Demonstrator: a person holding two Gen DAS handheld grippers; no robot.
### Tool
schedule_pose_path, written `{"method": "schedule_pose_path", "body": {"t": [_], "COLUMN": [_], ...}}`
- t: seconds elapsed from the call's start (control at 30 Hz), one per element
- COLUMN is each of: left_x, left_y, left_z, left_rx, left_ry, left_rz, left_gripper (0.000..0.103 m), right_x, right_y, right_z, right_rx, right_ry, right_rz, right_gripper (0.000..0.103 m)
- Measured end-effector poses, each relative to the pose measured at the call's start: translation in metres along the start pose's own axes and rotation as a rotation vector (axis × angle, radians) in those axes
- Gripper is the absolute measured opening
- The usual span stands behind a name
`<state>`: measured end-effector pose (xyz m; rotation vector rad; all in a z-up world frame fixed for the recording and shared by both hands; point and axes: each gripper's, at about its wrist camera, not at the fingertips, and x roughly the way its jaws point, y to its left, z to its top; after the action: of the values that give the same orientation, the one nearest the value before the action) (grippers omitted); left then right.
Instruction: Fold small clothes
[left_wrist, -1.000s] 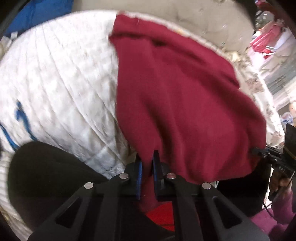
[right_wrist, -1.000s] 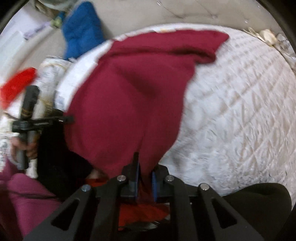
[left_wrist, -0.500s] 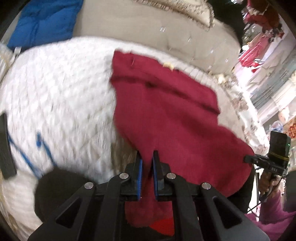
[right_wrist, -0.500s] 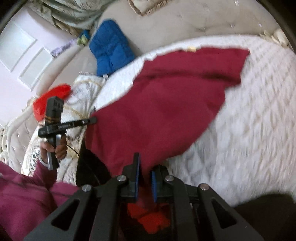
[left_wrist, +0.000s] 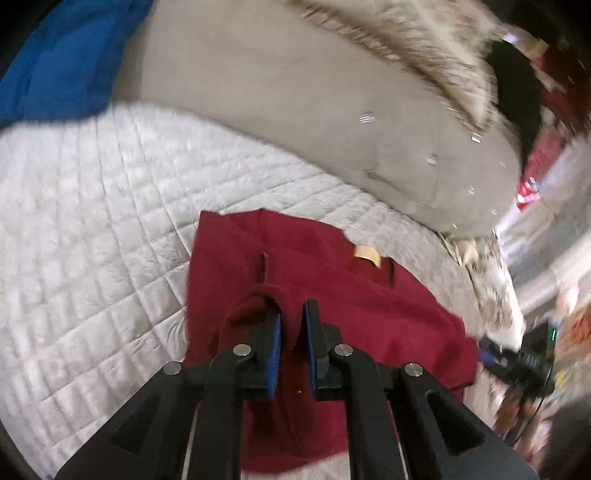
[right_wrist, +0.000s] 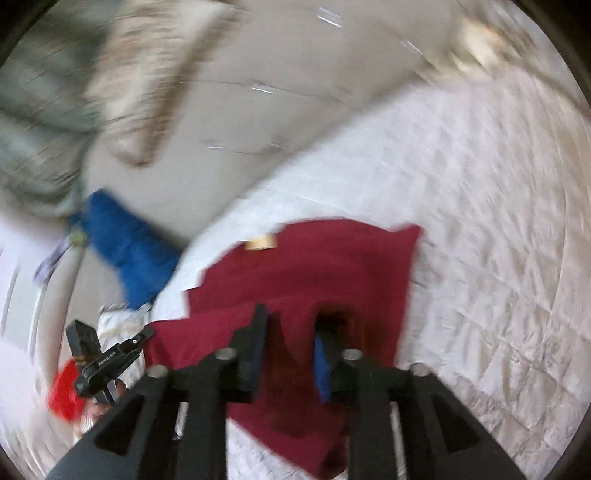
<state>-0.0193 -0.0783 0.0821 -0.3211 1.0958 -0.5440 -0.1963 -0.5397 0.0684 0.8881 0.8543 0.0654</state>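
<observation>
A dark red garment (left_wrist: 369, 314) lies folded over on the white quilted bed cover (left_wrist: 92, 258), its tan label (left_wrist: 365, 254) near the far edge. My left gripper (left_wrist: 291, 321) is shut on a fold of the red cloth. In the right wrist view the same garment (right_wrist: 332, 266) lies below my right gripper (right_wrist: 291, 321). Its jaws are opening, and a hanging fold of red cloth still stands loosely between them. Each gripper shows at the edge of the other's view: the right gripper (left_wrist: 524, 358) and the left gripper (right_wrist: 107, 358).
A beige padded headboard (left_wrist: 295, 110) rises behind the bed. A blue cushion (right_wrist: 125, 251) leans against it at the left. A bright red item (right_wrist: 64, 395) lies off the bed's left side. Open quilt (right_wrist: 480, 258) spreads to the right.
Both grippers carried the garment's near edge forward toward the headboard, laying it over the far part. The right jaws have parted; the left stays clamped.
</observation>
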Motion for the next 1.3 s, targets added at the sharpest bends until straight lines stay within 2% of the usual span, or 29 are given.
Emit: {"method": "schedule_pose_path", "body": {"t": [0.07,0.13,0.17,0.27,0.33,0.43,0.57,0.67,0.73,0.8,0.87,0.9,0.97,1.07,1.17,1.3], "left_x": [-0.001,-0.016,-0.027,-0.043,-0.048,-0.044,-0.017,0.01,0.021,0.024,0.018,0.014,0.003,-0.012,-0.018,-0.019], "left_y": [0.004,0.003,0.0,-0.004,-0.001,0.01,0.02,0.009,0.0,-0.002,0.007,0.013,0.025,0.03,0.035,0.041], "left_z": [0.006,0.01,0.011,0.011,0.007,-0.009,-0.032,-0.027,-0.008,0.012,0.036,0.042,0.045,0.027,0.004,-0.023], "left_rx": [-0.03,-0.009,0.018,0.073,0.094,0.108,0.125,0.149,0.122,0.067,-0.03,-0.068,-0.109,-0.026,0.028,0.048], "left_ry": [-0.006,-0.06,-0.089,-0.108,-0.102,-0.029,0.128,0.223,0.222,0.178,0.076,0.043,0.016,0.034,0.05,0.076], "left_rz": [-0.025,-0.028,-0.019,-0.001,0.03,0.069,0.085,0.061,0.023,-0.019,-0.044,-0.045,-0.042,-0.028,0.009,0.021], "left_gripper": [0.001,0.014,0.017,0.019,0.019,0.019,0.019,0.019,0.019,0.019,0.019,0.019,0.019,0.019,0.019,0.02], "right_x": [-0.017,-0.033,-0.04,-0.045,-0.033,-0.007,0.036,0.055,0.061,0.061,0.05,0.042,0.023,0.0,-0.016,-0.021], "right_y": [0.002,0.011,0.015,0.026,0.032,0.045,0.063,0.067,0.074,0.078,0.087,0.089,0.089,0.08,0.062,0.046], "right_z": [-0.007,-0.018,-0.025,-0.045,-0.053,-0.063,-0.052,-0.016,0.015,0.037,0.047,0.047,0.034,-0.001,-0.04,-0.081], "right_rx": [-0.065,-0.133,-0.18,-0.313,-0.347,-0.41,-0.469,-0.403,-0.364,-0.312,-0.309,-0.315,-0.323,-0.365,-0.391,-0.377], "right_ry": [-0.061,-0.079,-0.077,-0.02,0.052,0.162,0.204,0.127,0.021,-0.026,-0.093,-0.11,-0.114,-0.057,-0.013,0.055], "right_rz": [0.009,-0.014,-0.022,-0.064,-0.044,0.013,-0.002,-0.004,-0.029,-0.018,-0.041,-0.034,-0.016,-0.038,-0.12,-0.121], "right_gripper": [0.052,0.055,0.055,0.055,0.055,0.055,0.055,0.055,0.055,0.056,0.057,0.062,0.068,0.07,0.07,0.07]}}
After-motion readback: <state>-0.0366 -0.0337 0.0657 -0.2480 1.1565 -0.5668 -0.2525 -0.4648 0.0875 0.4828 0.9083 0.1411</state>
